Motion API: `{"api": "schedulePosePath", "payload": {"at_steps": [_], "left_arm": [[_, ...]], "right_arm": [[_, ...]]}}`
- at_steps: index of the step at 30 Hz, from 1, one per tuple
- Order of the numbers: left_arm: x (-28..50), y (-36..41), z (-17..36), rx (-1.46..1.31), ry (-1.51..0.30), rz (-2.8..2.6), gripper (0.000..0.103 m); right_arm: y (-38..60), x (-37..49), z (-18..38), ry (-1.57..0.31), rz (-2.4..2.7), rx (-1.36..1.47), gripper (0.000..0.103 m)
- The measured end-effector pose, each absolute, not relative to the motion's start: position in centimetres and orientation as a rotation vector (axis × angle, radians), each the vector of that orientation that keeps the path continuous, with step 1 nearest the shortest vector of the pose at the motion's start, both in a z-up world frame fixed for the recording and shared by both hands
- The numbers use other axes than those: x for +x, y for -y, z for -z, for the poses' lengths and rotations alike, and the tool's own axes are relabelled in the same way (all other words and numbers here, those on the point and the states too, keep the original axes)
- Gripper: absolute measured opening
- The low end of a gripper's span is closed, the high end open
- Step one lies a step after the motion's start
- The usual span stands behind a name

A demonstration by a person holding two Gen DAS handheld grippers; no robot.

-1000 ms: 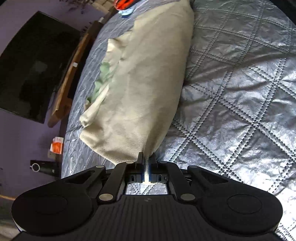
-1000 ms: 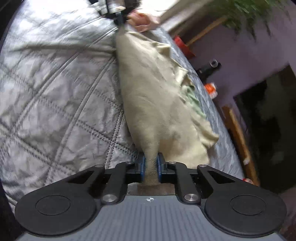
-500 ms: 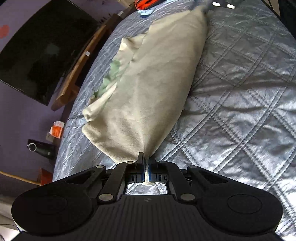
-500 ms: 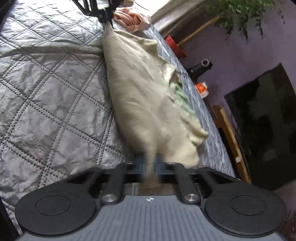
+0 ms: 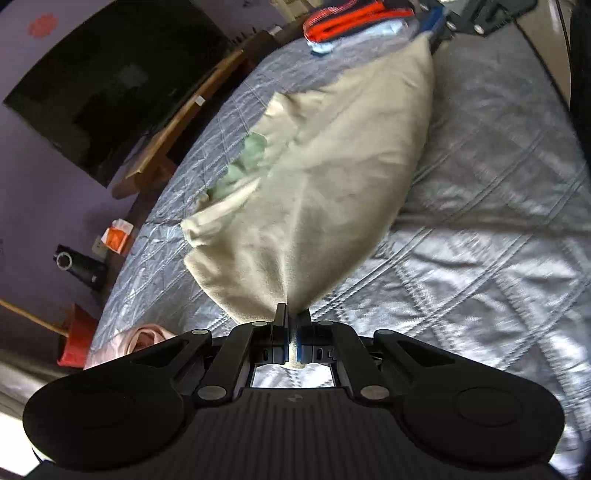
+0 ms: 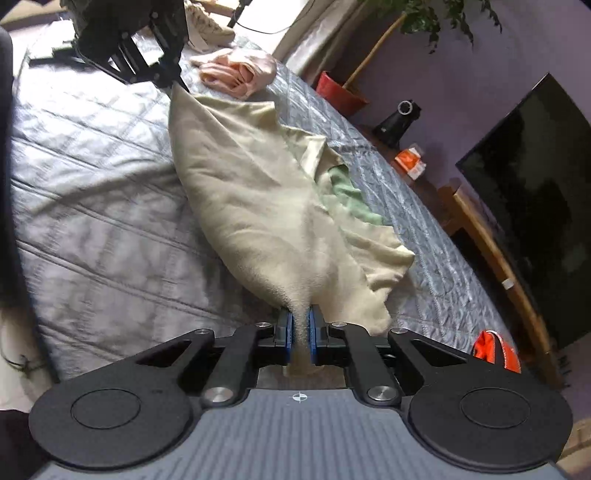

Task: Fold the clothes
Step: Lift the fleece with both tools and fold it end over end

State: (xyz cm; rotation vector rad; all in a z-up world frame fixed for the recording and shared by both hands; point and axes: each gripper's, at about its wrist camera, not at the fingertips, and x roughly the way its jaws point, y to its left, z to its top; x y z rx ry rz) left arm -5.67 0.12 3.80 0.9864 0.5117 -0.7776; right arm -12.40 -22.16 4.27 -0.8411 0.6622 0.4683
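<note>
A cream garment [image 5: 332,177] with a pale green patch [image 5: 243,162] hangs stretched between both grippers above the grey quilted bed [image 5: 480,221]. My left gripper [image 5: 293,314] is shut on one end of it. My right gripper [image 6: 300,317] is shut on the opposite end of the cream garment [image 6: 251,199]. Each gripper shows at the far end in the other's view: the right gripper [image 5: 437,31] and the left gripper [image 6: 173,79]. The loose lower edge of the garment droops toward the bed's side.
A pink garment [image 6: 240,72] lies crumpled on the bed near the left gripper. A folded red and blue pile [image 5: 351,22] sits at the other end. Beside the bed are a black TV [image 6: 535,184], a wooden stand [image 6: 491,251] and a red plant pot [image 6: 338,92].
Both grippers have lifted and swung with the cream garment held taut between them. The pink garment and the folded pile have come into view.
</note>
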Motion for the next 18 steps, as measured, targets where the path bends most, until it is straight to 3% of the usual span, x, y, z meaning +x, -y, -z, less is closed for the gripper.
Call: {"api": "schedulePosePath", "payload": {"at_steps": [14, 18], "left_arm": [[-12.1, -5.0, -9.0, 0.731, -0.594, 0.816, 0.004], [-10.8, -5.7, -10.9, 0.605, -0.586, 0.796, 0.004]], "right_arm": [[22.2, -16.3, -10.8, -0.771, -0.586, -0.639, 0.009], [22.5, -14.8, -12.0, -0.768, -0.568, -0.586, 0.009]]}}
